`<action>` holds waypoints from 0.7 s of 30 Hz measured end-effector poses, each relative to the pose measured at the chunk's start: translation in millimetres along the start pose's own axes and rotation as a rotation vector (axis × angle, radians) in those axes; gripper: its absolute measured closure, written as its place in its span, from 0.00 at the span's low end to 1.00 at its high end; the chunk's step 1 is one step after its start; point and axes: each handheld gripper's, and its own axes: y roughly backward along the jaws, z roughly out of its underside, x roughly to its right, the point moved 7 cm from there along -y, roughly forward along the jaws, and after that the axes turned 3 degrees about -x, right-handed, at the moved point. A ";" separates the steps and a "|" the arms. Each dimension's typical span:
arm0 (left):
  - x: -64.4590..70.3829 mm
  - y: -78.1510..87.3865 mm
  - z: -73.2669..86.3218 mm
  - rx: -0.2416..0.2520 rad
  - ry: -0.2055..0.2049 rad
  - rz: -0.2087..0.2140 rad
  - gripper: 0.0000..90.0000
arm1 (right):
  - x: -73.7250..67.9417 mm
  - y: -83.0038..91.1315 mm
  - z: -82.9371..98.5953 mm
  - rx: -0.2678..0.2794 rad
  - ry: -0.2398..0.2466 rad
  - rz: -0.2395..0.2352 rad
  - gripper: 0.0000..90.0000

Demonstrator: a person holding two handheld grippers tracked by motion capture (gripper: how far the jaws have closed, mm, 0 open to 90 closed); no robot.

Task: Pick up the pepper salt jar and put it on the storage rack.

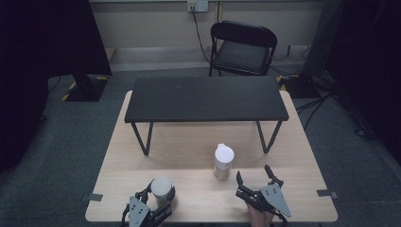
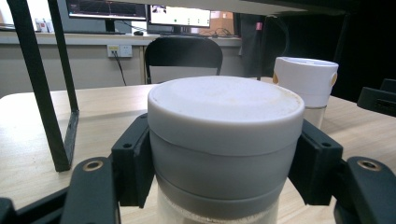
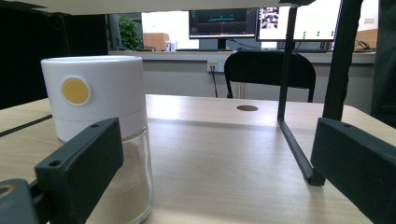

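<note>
Left gripper [image 1: 158, 198] is clamped on the grey-lidded jar [image 1: 161, 190] at the near left of the wooden table [image 1: 142, 146], jaws pressed against both sides of the lid; the left gripper view has that lid [image 2: 225, 133] snug between the pads; right gripper [image 1: 255, 177] sits wide open, holding nothing, just short of the white-capped jar [image 1: 223, 161]; that jar [image 3: 100, 126], yellow dot on its cap, stands upright beside its left jaw, in front of the black shelf [image 1: 205, 98].
</note>
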 end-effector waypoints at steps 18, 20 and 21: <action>-2.6 -1.7 -7.7 0.000 0.000 0.011 0.38 | 0.0 0.0 0.0 0.000 0.000 0.000 0.01; -2.9 -2.1 -9.1 -0.002 -0.002 0.010 0.38 | 0.0 0.0 0.0 0.000 0.000 0.000 0.01; -2.8 -2.1 -9.6 -0.001 -0.004 0.010 0.38 | 0.0 0.0 0.1 0.001 0.000 0.000 0.01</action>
